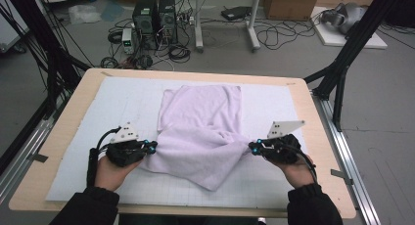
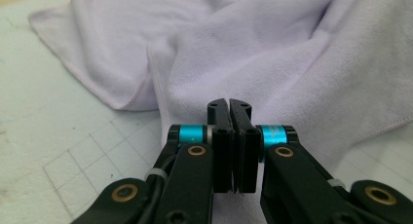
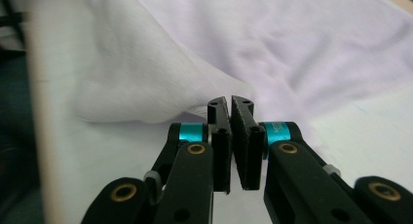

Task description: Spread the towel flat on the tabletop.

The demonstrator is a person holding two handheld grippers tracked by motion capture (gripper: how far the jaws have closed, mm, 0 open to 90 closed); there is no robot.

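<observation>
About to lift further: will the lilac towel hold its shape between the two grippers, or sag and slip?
Probably sag: the towel already droops in soft folds between the left gripper and right gripper, so it looks floppy. It seems light, being thin cloth. Slipping looks unlikely: both sets of jaws are shut on its edges, and the fabric looks nappy.

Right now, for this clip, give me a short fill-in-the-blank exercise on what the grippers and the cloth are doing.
1. Each gripper is shut on the pale lilac ____.
2. The left gripper grips the towel at its ____ side in the high view.
3. The right gripper has its jaws ____.
4. The towel lies on a white gridded ____ covering the wooden table.

Missing words: towel; left; shut; mat
</observation>
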